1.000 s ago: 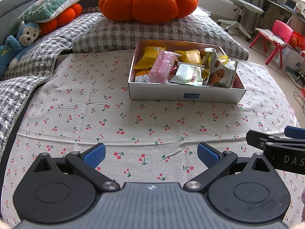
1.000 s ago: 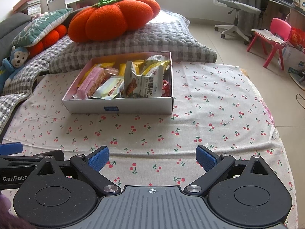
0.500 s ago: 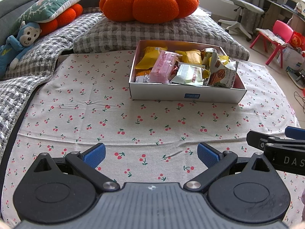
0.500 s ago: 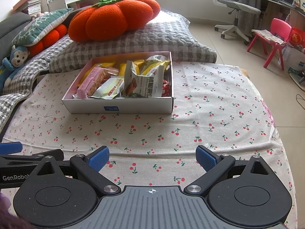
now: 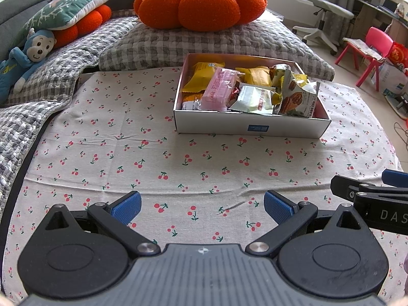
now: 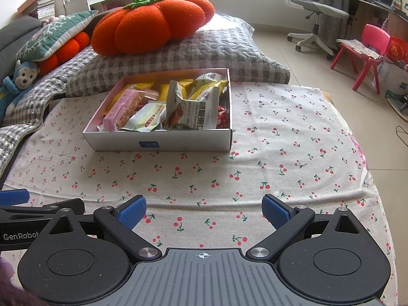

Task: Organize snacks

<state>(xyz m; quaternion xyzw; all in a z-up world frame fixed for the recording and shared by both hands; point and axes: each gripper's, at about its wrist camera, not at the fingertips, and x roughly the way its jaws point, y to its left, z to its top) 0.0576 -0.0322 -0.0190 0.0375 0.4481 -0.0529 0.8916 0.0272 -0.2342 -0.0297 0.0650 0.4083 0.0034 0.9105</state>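
A shallow white box stands on the cherry-print cloth, filled with several snack packs: a pink pack, yellow packs, a pale green pack and an upright pecan pack. My left gripper hovers open over bare cloth, well short of the box. Beside it my right gripper is also open and holds nothing. Each gripper's arm shows at the edge of the other's view.
A big orange pumpkin cushion rests on a grey checked pillow behind the box. A blue monkey toy lies at far left. To the right are a red child's chair, an office chair and the floor past the cloth's edge.
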